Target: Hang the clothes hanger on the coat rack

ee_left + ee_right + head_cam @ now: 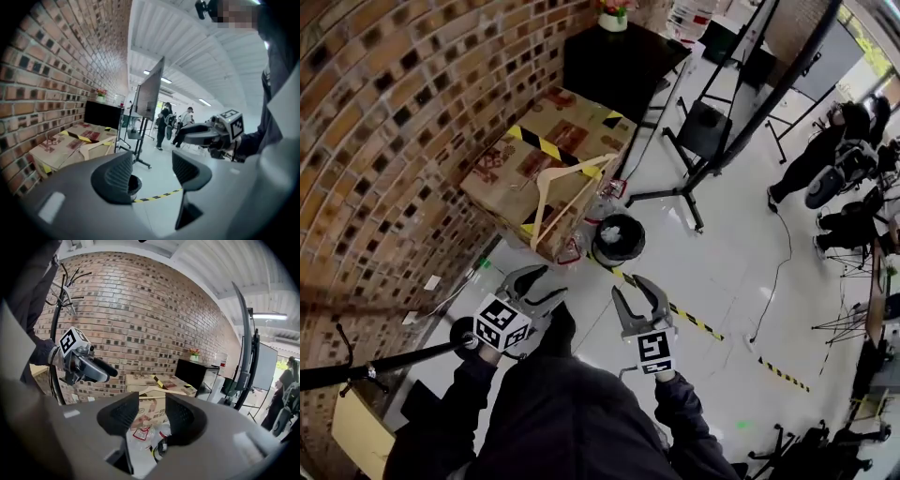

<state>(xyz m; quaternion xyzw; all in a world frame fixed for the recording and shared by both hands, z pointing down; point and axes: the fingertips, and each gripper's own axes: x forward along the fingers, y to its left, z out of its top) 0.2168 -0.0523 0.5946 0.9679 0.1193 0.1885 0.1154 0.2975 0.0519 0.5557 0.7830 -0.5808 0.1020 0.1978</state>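
Left gripper and right gripper both hover empty, jaws spread, well short of the hanger lying flat at the box's near corner.

Hanger: pale bare wood, smooth. Box: matt brown cardboard with printed faces. Wall: rough brick, dull. Floor: smooth, pale and shiny, catching reflections. Left gripper: matt grey plastic, with ribbed pads.
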